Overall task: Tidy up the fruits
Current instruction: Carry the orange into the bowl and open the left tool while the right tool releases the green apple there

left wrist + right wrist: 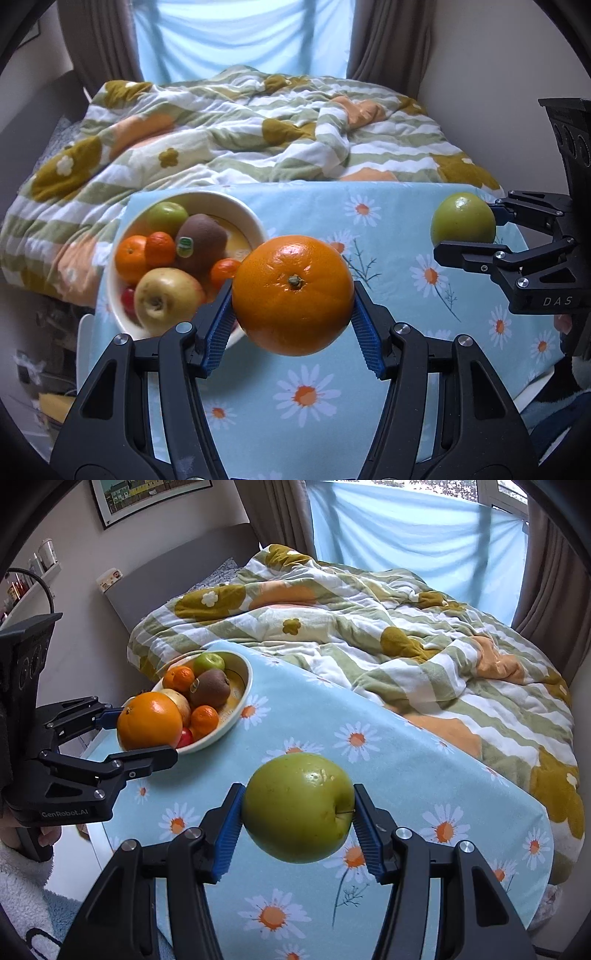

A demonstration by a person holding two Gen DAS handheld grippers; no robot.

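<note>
My left gripper (293, 317) is shut on a large orange (293, 294) and holds it above the table, just right of the white fruit bowl (248, 212). It also shows in the right wrist view (146, 731) with the orange (149, 722) beside the bowl (246, 686). My right gripper (295, 830) is shut on a green apple (298, 806) above the daisy tablecloth. In the left wrist view this gripper (467, 230) holds the apple (462, 218) at the far right. The bowl holds a green apple, a kiwi, mandarins and a yellow apple.
The small table has a light blue daisy tablecloth (391, 229). Behind it lies a bed with a rumpled flowered duvet (258, 122). Curtains and a blue window blind (240, 33) are at the back. A shelf with jars (33, 576) is on the left wall.
</note>
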